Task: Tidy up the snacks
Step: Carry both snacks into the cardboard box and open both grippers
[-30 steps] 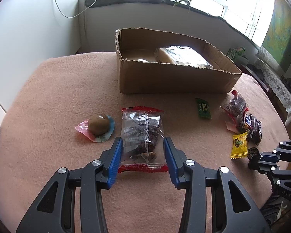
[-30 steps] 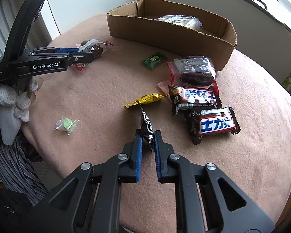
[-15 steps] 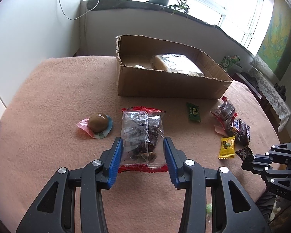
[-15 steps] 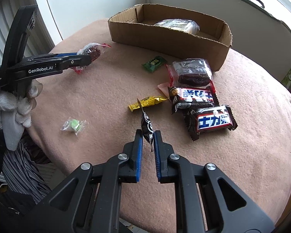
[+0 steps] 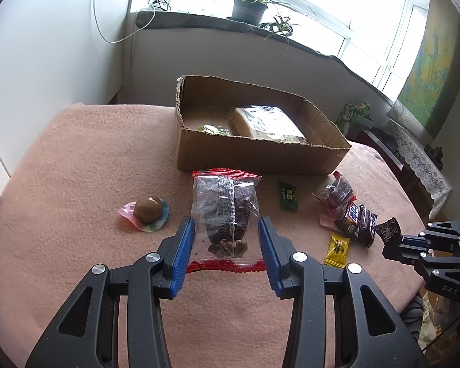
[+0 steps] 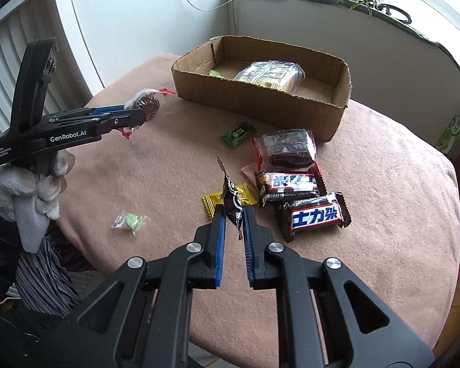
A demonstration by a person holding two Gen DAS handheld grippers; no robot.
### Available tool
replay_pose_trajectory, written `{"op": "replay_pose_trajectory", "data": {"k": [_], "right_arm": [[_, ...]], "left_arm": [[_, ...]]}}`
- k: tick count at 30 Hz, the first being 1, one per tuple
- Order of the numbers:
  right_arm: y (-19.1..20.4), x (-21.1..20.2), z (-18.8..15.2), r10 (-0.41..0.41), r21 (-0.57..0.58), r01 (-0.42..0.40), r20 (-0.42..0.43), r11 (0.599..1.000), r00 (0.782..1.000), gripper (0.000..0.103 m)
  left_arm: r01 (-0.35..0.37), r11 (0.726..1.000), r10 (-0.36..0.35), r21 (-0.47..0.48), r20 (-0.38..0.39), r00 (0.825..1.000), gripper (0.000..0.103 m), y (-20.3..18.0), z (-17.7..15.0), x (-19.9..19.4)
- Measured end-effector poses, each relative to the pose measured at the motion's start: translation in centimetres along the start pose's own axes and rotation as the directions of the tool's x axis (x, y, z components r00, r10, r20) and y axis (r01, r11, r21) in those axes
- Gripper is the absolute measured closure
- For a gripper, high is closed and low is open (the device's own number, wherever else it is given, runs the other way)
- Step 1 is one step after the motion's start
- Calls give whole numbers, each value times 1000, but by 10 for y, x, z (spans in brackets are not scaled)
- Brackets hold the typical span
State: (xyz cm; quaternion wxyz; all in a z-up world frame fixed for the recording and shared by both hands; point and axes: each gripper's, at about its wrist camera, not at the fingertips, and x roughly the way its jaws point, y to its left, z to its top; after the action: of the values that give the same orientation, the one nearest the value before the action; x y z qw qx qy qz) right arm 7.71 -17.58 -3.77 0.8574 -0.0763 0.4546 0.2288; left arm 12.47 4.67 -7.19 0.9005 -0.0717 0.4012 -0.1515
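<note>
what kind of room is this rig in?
Most likely a lived-in home room, not a lab. A table under a pink blanket holds loose snacks and a cardboard box; potted plants line the windowsill, and a lace-covered side cabinet stands beneath a painting.

Black tongs (image 6: 233, 214) with blue ribbed pads, silver screws, white "GenRobot.AI" lettering; white knit glove (image 6: 30, 190).

Bright daylight pours through the windows (image 5: 306, 0) ahead of the tool, potted plant (image 5: 248, 7) on the sill, white wall (image 5: 46, 49) left, pink-covered bench (image 5: 76, 168) beneath.
</note>
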Motion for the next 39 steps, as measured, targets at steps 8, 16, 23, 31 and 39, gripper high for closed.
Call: {"op": "replay_pose_trajectory", "data": {"k": [8,16,23,31,39], "right_arm": [[-12,-13,27,-20,-7,20,49,1000,999,92],[-31,-19,62,-58,-6,59,93,998,994,92],[-56,0,101,-105,3,105,93,994,990,91],[-76,34,134,-118,30,116,60,993,991,91],[-84,64,144,-116,49,115,24,992,993,91]], "left_arm": [[17,1000,-17,0,50,999,62,-7,24,-8],[4,1000,-4,6,71,998,62,-8,58,4],[12,1000,-11,-15,69,998,62,-6,87,24],[14,1000,-13,-21,50,999,62,-9,104,51],[-9,999,10,-35,31,999,62,-5,107,65]]}}
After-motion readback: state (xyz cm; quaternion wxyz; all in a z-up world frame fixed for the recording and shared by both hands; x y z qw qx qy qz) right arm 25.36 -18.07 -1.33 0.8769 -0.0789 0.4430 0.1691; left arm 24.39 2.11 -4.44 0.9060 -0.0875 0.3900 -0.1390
